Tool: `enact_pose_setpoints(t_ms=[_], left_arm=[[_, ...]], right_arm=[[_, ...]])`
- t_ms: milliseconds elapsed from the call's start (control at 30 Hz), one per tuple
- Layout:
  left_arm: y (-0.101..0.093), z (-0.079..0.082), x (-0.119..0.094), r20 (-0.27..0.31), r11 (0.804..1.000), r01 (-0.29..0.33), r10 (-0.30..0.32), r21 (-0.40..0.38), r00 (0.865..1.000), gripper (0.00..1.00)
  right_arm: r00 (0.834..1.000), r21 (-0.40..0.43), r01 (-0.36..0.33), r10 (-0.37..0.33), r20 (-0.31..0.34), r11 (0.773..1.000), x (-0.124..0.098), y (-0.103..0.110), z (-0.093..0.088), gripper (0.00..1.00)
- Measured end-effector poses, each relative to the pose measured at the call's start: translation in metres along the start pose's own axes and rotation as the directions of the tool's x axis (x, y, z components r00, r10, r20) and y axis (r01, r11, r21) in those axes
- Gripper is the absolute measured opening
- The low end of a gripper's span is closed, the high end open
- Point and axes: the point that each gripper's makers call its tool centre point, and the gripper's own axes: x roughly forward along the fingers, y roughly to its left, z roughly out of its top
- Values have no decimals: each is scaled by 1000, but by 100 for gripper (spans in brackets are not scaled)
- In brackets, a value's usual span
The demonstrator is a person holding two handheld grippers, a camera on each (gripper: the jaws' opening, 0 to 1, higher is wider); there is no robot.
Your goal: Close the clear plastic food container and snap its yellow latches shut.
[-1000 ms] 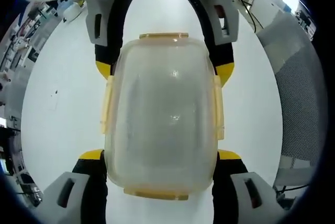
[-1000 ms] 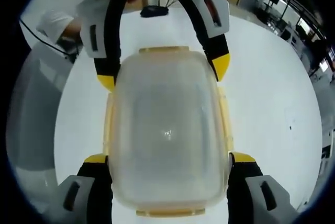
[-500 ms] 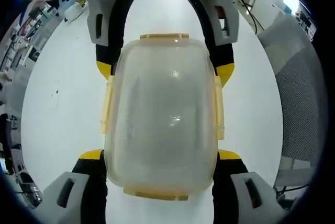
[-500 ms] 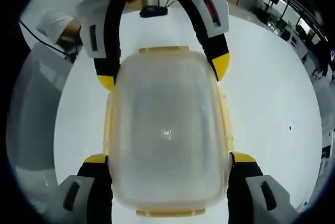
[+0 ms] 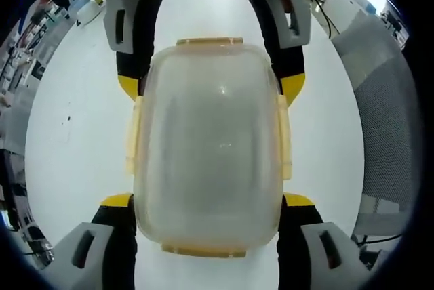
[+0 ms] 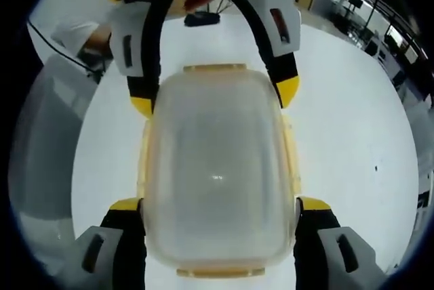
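Left gripper (image 5: 207, 202) and right gripper (image 6: 218, 203) each clamped on container (image 5: 207, 144) from opposite ends (lid on), yellow latches (image 5: 283, 137) seen along sides, white table (image 5: 74, 100) beneath.

Clear container (image 5: 209, 148) between claw (image 5: 207, 202) jaws

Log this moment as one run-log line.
container: lid on, on white table | left gripper: jaws astride near end | right gripper: jaws astride opposite end | side latches: lie flat against the container's sides
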Motion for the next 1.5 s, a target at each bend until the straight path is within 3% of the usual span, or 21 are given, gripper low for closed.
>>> enact_pose_setpoints(t_ms=[33,100,167,367,500,833,933,1267,1500], left_arm=[[-3,-2,1,-6,1000,16,-16,-6,1000,97],[0,-1,3,7,1000,-1,1,-2,1000,99],[5,6,-1,45,999,-33,31,33,998,99],[7,5,-4,35,999,-26,25,26,999,99],[13,6,-6,41,997,-64,62,42,997,99],[6,0,-8,56,999,-45,44,15,997,99],[8,-2,-9,65,998,-67,67,0,996,99],[4,-6,-17,99,997,-72,75,-41,992,99],[5,-3,-23,199,989,-102,122,-108,972,99]], right_arm=[[1000,-4,-1,1,0,1000,0,0,0,92],[1000,-10,-5,5,1,1000,1,3,1,97],[1000,-17,-13,13,4,1000,2,6,2,100],[999,-10,11,-10,36,1000,-2,-2,6,100],[998,-1,20,-20,53,1000,-5,-4,6,100],[992,36,23,-28,119,999,-11,-2,8,100],[990,50,26,-32,136,998,-12,1,9,100],[972,78,89,-104,211,993,-24,-3,16,99],[958,135,93,-126,259,986,-29,0,16,100]])
